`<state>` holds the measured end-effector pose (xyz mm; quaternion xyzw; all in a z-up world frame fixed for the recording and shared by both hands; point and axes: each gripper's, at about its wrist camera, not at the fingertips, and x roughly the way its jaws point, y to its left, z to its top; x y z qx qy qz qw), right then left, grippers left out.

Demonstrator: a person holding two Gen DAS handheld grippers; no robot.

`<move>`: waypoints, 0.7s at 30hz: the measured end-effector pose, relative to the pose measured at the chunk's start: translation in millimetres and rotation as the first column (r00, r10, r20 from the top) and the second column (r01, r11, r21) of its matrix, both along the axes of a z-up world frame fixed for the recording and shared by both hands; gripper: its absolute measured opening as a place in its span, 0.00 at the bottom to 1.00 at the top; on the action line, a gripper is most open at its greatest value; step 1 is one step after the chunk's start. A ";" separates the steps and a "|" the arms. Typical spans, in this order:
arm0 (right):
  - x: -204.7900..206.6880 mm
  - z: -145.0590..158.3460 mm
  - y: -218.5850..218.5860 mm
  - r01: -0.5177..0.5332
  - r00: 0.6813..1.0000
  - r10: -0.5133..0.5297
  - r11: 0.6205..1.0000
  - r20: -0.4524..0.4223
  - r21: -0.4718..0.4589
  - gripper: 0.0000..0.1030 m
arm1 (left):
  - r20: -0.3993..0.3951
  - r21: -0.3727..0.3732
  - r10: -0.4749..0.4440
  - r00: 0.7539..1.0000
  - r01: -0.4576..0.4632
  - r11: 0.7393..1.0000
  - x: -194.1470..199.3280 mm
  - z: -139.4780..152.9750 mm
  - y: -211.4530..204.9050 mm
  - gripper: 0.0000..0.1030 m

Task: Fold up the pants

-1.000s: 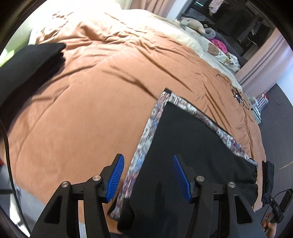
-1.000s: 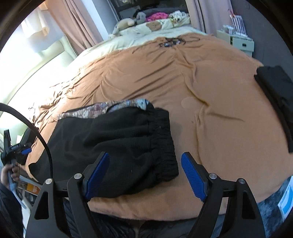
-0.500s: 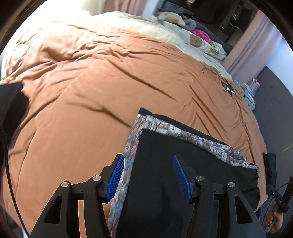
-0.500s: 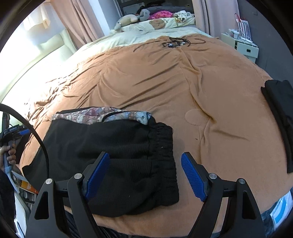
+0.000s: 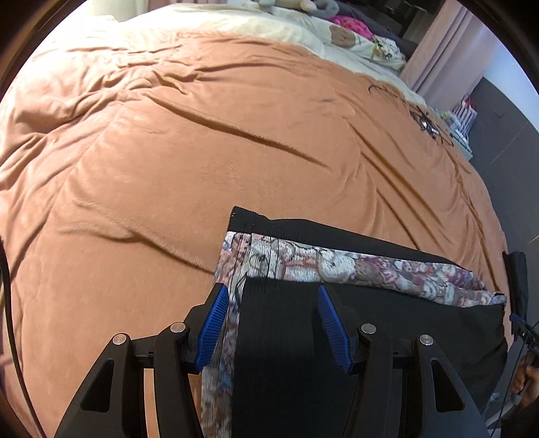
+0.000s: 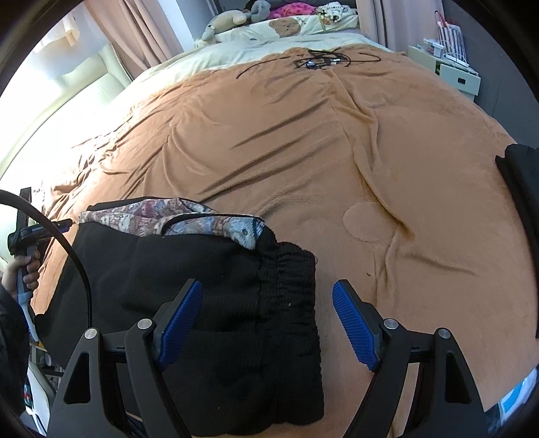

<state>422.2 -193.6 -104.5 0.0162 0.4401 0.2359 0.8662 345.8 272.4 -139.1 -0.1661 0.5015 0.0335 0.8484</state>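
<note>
Black pants (image 5: pixel 387 337) lie folded near the front edge of an orange blanket (image 5: pixel 202 151), with a strip of patterned lining (image 5: pixel 337 266) showing along the far side. My left gripper (image 5: pixel 271 293) hovers open over the hem-end corner, its blue pads clear of the cloth. In the right wrist view the same pants (image 6: pixel 219 276) end in a gathered waistband (image 6: pixel 289 269), and the lining (image 6: pixel 168 219) peeks out behind. My right gripper (image 6: pixel 267 288) stands wide open above the waistband, holding nothing.
A second black garment (image 6: pixel 525 188) lies at the blanket's right edge. Tangled black cables (image 6: pixel 316 60) sit near the pillows and soft toys (image 6: pixel 229 23). A white drawer unit (image 6: pixel 458 74) stands beside the bed. A hand (image 6: pixel 20 269) grips the left tool's handle.
The left view has swung across the bed, so the other black garment left the frame and the pants' hem corner now sits between the fingers. The right gripper has slid along the waistband.
</note>
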 end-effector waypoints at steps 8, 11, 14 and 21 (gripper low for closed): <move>27.6 -15.5 11.0 -0.013 0.998 0.013 1.000 -0.057 -0.013 0.77 | -0.040 0.022 -0.059 0.997 0.060 0.998 23.2 -18.4 -9.8 0.51; 36.9 -21.4 13.8 -0.013 0.997 0.012 1.000 -0.077 -0.013 0.77 | -0.059 0.040 -0.082 0.995 0.085 0.996 23.9 -22.5 -13.9 0.50; 43.8 -26.8 16.7 -0.014 0.996 0.013 1.000 -0.091 -0.010 0.77 | -0.071 0.060 -0.097 0.993 0.101 0.993 23.8 -25.0 -15.5 0.33; 57.4 -38.8 23.6 -0.014 0.993 0.014 1.000 -0.117 0.001 0.76 | -0.070 0.046 -0.074 0.995 0.078 0.996 36.6 -24.1 -8.0 0.31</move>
